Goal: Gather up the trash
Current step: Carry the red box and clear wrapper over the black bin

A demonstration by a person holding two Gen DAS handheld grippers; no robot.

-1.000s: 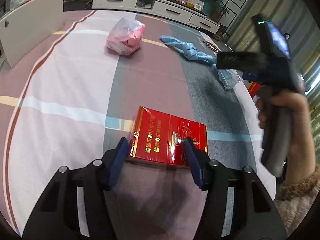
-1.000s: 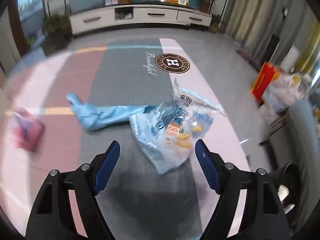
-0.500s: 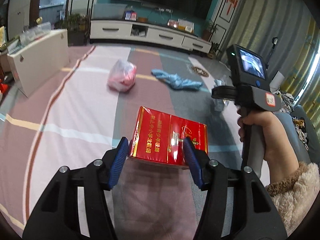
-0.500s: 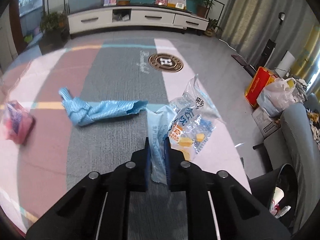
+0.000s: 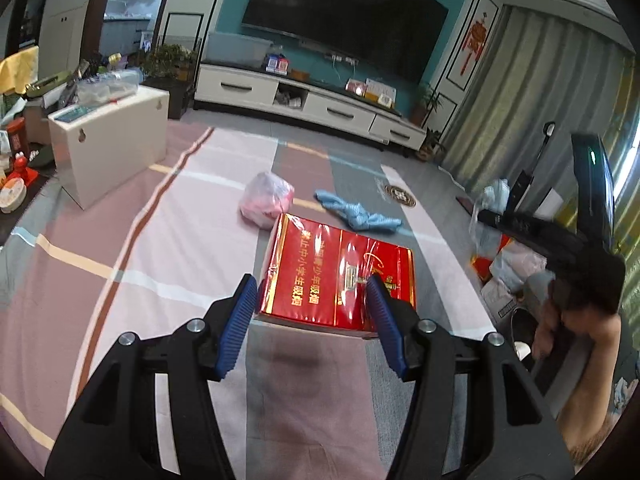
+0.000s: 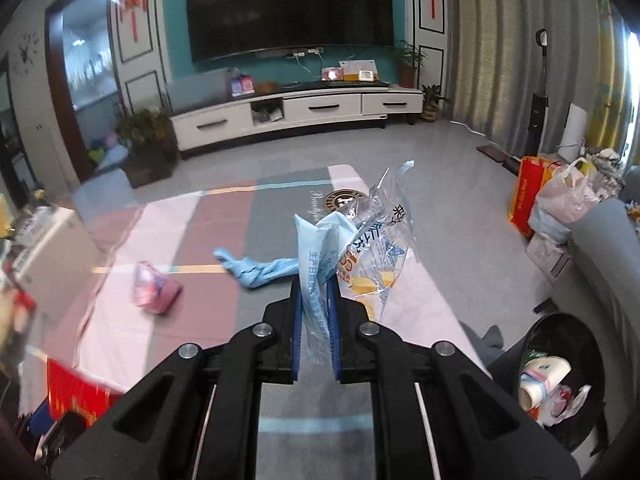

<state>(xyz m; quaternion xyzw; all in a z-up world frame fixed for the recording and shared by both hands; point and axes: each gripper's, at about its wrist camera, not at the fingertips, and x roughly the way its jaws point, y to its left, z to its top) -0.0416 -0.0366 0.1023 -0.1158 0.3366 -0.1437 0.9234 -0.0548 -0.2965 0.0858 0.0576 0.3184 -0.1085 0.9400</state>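
1. Living-room floor w/ a striped pink-and-grey rug [image 5: 168,240], TV wall and white TV cabinet [image 6: 296,116] at the back.
2. Left gripper [image 5: 312,304] is pinching the red carton [image 5: 340,276]: blue pads press its two sides, carton sticks out fwd, lifted clear of the rug, gold print facing up.
3. Right gripper [image 6: 315,304] has its jaws pressed nearly together on the clear snack wrapper [image 6: 360,240]; a blue-white fold of it is clamped betw. the pads, the rest fans up and to the right, off the floor.
4. Same wrapper shows in the left wrist view, dangling at the tip of the right gripper [image 5: 486,216], w/ a hand [image 5: 576,332] on the grip below.
5. Pink bag [image 5: 267,200] lies on the rug just beyond the carton; in the right wrist view it sits left of the fingers [image 6: 154,288].
6. Blue bag [image 5: 358,214], twisted and knotted, lies on the grey stripe near the pink one, apart from it; right wrist view has it just behind the wrapper [image 6: 260,268].
7. Black trash bin [image 6: 560,376] at lower right, open top, w/ paper cups and wrappers inside.
8. White box [image 5: 108,144] stands at the rug's left edge.
9. Red bag [image 6: 528,196] and white plastic bag [image 6: 568,196] sit by the curtain, right side.
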